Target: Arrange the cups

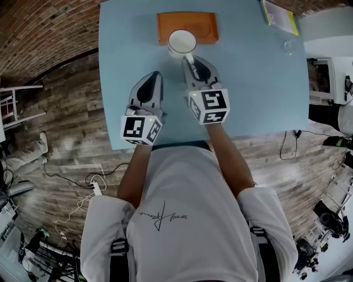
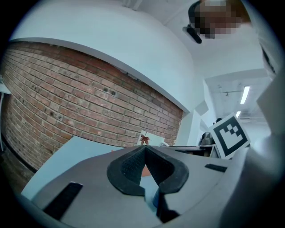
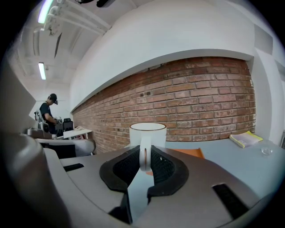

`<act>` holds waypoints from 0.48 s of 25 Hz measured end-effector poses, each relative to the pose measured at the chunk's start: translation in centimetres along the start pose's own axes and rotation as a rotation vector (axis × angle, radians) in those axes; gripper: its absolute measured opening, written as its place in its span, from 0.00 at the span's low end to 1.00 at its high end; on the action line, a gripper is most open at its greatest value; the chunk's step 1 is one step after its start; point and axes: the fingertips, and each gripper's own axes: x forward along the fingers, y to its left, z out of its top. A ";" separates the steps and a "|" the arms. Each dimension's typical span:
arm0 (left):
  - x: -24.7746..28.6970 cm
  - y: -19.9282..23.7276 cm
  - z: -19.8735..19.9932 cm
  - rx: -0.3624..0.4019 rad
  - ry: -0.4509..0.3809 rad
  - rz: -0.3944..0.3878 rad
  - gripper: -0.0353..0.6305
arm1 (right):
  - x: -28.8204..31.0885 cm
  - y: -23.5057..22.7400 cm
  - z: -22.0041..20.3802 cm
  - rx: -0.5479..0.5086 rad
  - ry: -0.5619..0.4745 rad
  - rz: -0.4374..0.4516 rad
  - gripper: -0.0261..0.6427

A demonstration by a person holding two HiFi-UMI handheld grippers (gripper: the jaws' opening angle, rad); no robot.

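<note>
Right tool (image 1: 189, 59) is pinched narrow on the handle (image 3: 145, 156) of a white cup (image 1: 182, 43); its dark pads press the handle from both sides. The cup stands upright at 12 o'clock from the tool's tips. It overlaps the near edge of an orange tray (image 1: 204, 25), which lies farther out at 12 o'clock on the pale blue tabletop (image 1: 253, 82). I cannot tell whether the cup rests on the surface or hangs just above it.

Left tool (image 1: 156, 74) sits at about 8 o'clock from the right one, well apart from the cup. Its tips are closed together with nothing between them.

There is little writing to read. The person's white T-shirt (image 1: 182, 182) carries a thin black handwritten script (image 1: 162, 216), too loose to make out. Each tool's cube (image 1: 209, 106) bears square black-and-white marker patterns, not letters. A yellow booklet (image 1: 279, 14) lies at 1 o'clock near the tabletop's far corner, its print too small to read. From the left tool's view, a pale card with a red leaf (image 2: 143, 139) stands at the far edge of the tabletop.
</note>
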 end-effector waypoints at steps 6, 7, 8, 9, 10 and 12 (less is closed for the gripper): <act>0.9 0.4 0.3 0.001 0.004 -0.002 0.06 | 0.8 -2.1 0.5 -0.015 0.000 -0.015 0.14; 0.9 0.6 0.4 -0.008 0.005 0.002 0.06 | 0.9 -2.4 0.6 -0.015 0.000 -0.018 0.14; 0.9 0.9 0.4 -0.021 0.003 0.008 0.06 | 1.1 -2.6 0.6 -0.015 0.001 -0.022 0.14; 1.0 1.2 0.5 -0.033 0.000 0.013 0.06 | 1.2 -3.0 0.7 -0.016 0.001 -0.026 0.14; 1.0 1.3 0.6 -0.038 -0.003 0.018 0.06 | 1.4 -3.3 0.7 -0.016 0.001 -0.029 0.14; 1.2 1.6 0.7 -0.034 -0.001 0.017 0.06 | 1.7 -3.8 0.7 -0.017 0.001 -0.034 0.14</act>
